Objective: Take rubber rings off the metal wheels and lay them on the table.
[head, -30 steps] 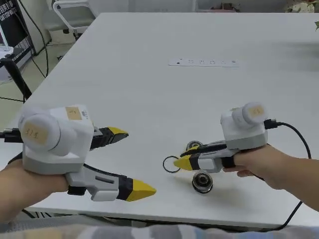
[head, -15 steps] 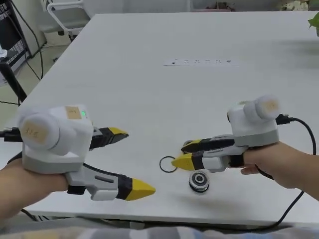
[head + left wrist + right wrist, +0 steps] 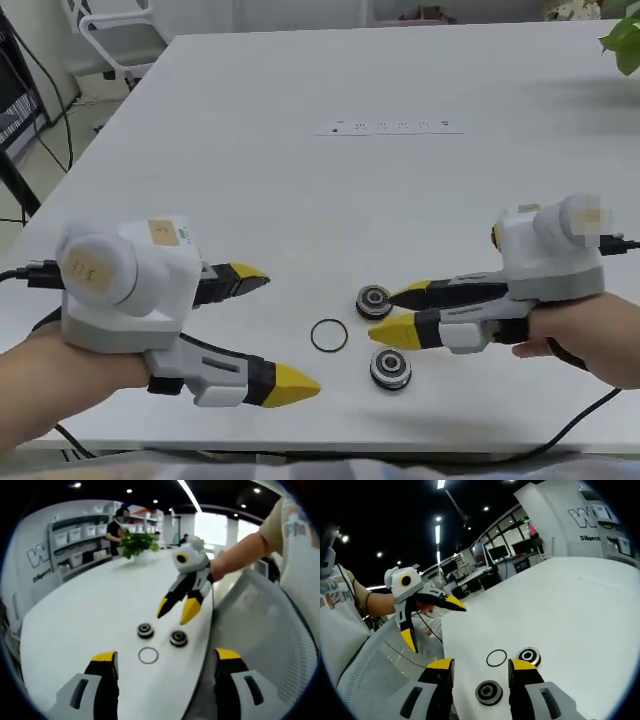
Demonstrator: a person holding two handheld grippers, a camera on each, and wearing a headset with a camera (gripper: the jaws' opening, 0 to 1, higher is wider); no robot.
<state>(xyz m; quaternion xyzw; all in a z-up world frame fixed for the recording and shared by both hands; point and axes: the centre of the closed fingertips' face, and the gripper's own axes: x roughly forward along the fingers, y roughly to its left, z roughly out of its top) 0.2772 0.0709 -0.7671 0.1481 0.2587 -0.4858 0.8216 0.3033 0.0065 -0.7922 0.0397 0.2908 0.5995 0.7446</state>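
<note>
White table point(image 3: 300, 150), one ring point(image 3: 329, 336) lying loose. Near wheel point(image 3: 390, 368) sits just off the tips of my right gripper point(image 3: 386, 313), jaws apart and empty. Left gripper point(image 3: 288, 330), spread wide and empty too, is farther off.

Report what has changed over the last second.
The right gripper drew back to the person's right, away from the rubber ring, uncovering the farther metal wheel; its jaws are open and empty. Nothing was taken hold of. The ring, the nearer wheel and the open left gripper stayed as they were; the ring lies flat on the table.
</note>
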